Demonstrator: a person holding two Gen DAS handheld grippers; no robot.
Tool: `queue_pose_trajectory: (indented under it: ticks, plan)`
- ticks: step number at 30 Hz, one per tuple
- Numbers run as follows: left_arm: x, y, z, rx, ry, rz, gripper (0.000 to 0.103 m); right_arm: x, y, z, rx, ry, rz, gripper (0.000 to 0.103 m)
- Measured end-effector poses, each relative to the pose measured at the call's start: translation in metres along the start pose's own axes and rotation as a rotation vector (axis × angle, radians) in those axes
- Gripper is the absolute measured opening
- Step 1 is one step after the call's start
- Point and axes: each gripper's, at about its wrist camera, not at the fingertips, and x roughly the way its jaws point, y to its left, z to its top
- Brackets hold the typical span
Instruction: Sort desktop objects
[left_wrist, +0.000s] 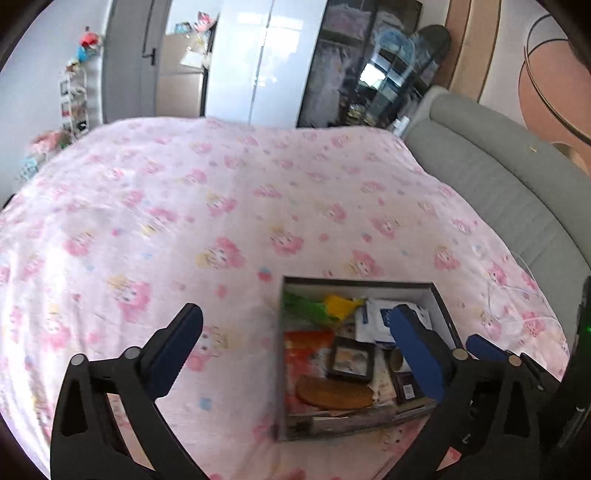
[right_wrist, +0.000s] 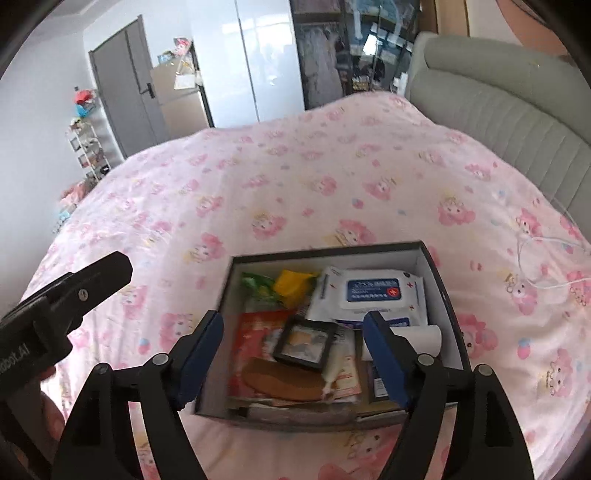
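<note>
An open dark box (right_wrist: 441, 288) sits on a pink patterned bedspread (right_wrist: 295, 184) and holds a wet-wipes pack (right_wrist: 373, 291), a small black frame (right_wrist: 304, 343), a brown wooden comb (right_wrist: 284, 382), red snack packets (right_wrist: 255, 332), and yellow (right_wrist: 293, 282) and green (right_wrist: 256, 284) items. My right gripper (right_wrist: 295, 343) is open and empty, hovering above the box. My left gripper (left_wrist: 295, 339) is open and empty, over the box's left edge (left_wrist: 281, 354); the box contents show between its fingers. The left gripper's body (right_wrist: 55, 295) shows at the left of the right wrist view.
A grey padded headboard (left_wrist: 498, 177) borders the bed on the right. A white cable (right_wrist: 543, 258) lies on the bedspread right of the box. A door, white wardrobe and shelves stand beyond the bed's far edge.
</note>
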Motion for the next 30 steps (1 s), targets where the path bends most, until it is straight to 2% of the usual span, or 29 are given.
queue_pose_trajectory:
  ticks: [8,16,30]
  plan:
    - [-0.050,0.026,0.002,-0.011,-0.054,0.038,0.102,-0.042,0.036,-0.001,-0.045,-0.048,-0.010,0.076]
    - [-0.103,0.029,-0.010,0.014,-0.105,0.030,0.102,-0.080,0.053,-0.018,-0.068,-0.086,0.000,0.077]
    - [-0.192,0.010,-0.079,0.093,-0.202,0.041,0.102,-0.143,0.049,-0.083,-0.070,-0.153,0.055,0.077]
